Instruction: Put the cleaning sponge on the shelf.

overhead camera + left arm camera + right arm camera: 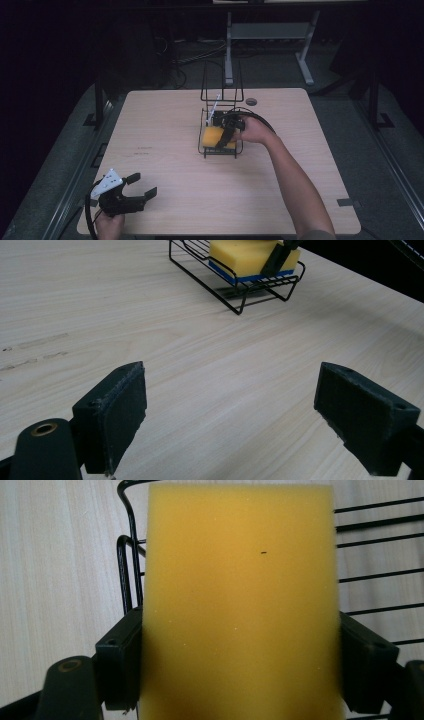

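Gripping the sponge [240, 605], the right claw [240, 670] hides its blue underside [260, 276].

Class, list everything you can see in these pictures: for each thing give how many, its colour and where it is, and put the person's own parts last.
Table: one, light wood, centre of the high view.
Wire rack: one, black, on the table's far middle.
Sponge: one, yellow with a blue underside, in the wire rack.
Metal frame: one, grey, on the floor beyond the table.
Left gripper: one, black, jaws apart over the table's near left corner.
Right gripper: one, black, jaws on either side of the sponge.
Forearm: one, reaching in from the bottom right.
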